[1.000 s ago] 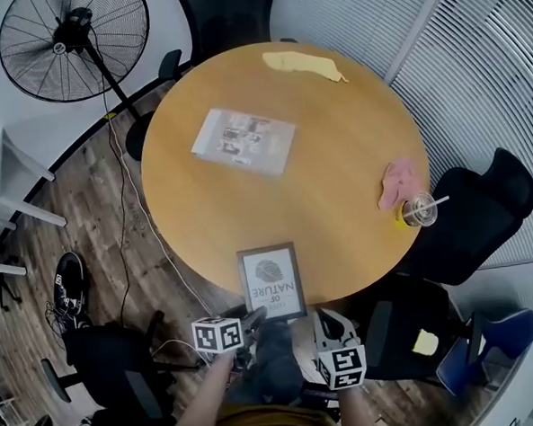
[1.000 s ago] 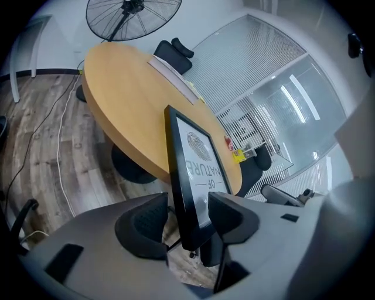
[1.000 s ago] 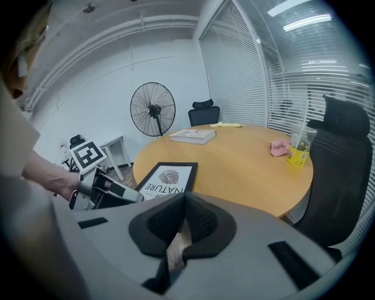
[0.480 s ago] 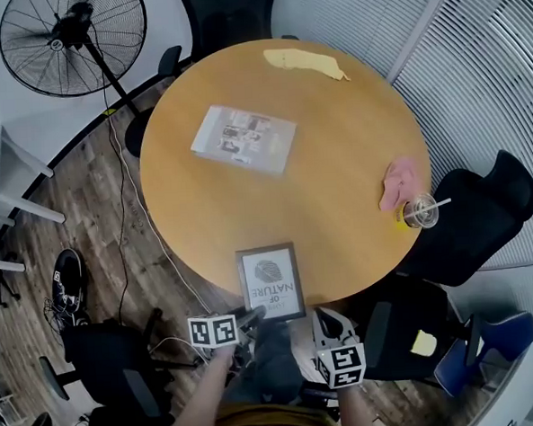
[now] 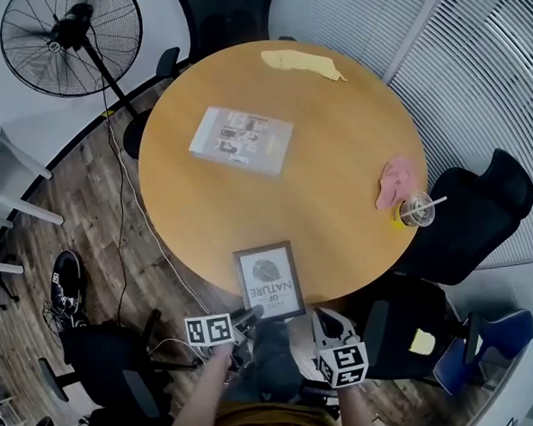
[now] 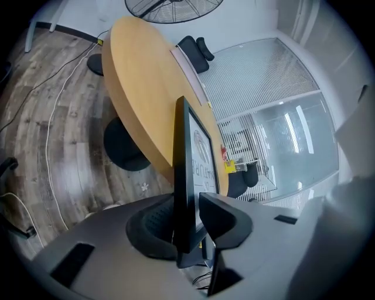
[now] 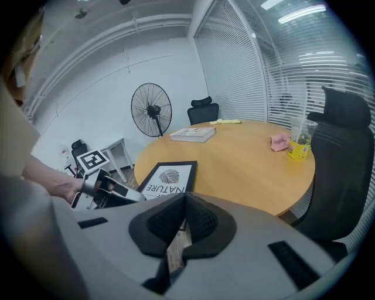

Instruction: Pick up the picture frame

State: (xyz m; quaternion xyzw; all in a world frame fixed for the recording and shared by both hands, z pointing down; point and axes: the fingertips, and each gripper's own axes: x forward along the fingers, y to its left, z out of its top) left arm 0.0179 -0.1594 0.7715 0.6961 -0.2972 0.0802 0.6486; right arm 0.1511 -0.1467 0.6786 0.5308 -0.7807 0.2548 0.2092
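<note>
Grasp step: left claw (image 5: pixel 255 314), its jaws just closing, grips the frame (image 5: pixel 270 281) at the tabletop's (image 5: pixel 335 158) near edge; right claw (image 7: pixel 181 220) closed, empty; next, probably a level lift.

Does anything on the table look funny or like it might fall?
Yes. The picture frame sticks out past the near edge of the round table instead of lying fully on it. The left gripper, whose jaws have just been closing, pinches that overhanging end.

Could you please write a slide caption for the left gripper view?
Left gripper, jaws just closing, clamps the picture frame by its near edge at the table rim.
</note>
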